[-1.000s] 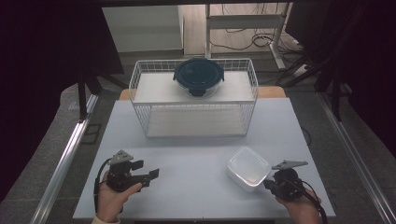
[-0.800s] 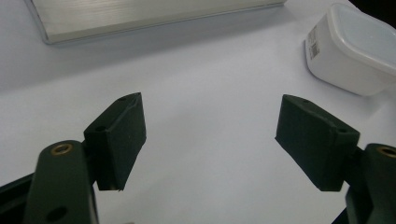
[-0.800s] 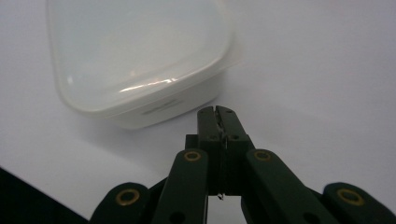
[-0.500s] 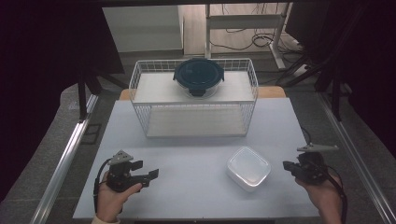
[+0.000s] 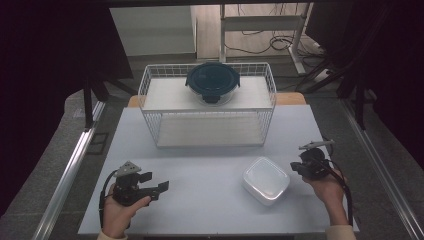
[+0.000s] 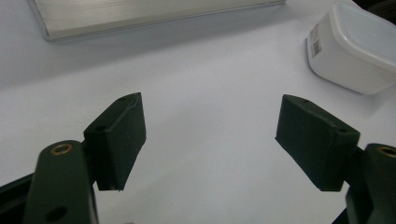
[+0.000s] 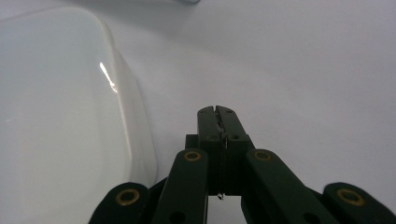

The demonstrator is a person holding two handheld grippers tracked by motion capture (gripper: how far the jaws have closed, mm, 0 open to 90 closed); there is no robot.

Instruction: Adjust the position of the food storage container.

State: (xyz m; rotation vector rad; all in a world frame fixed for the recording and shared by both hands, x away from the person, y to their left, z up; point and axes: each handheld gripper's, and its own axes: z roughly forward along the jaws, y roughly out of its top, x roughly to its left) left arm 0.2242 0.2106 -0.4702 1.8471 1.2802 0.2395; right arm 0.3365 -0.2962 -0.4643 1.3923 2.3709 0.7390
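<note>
We see a white desk [image 5: 210, 200] under even, soft light, its top pale and matte. Around it the room falls away into darkness, with black drapes [image 5: 45, 75] on the left and more on the right [image 5: 390, 75]. Beyond the far edge a grey floor [image 5: 165, 60] shows, with cables [image 5: 260, 47] trailing across a lighter patch beside the legs of a metal stand [image 5: 222, 30]. A metal rail [image 5: 70, 170] runs along the left of the desk, and another [image 5: 380, 170] along the right.
</note>
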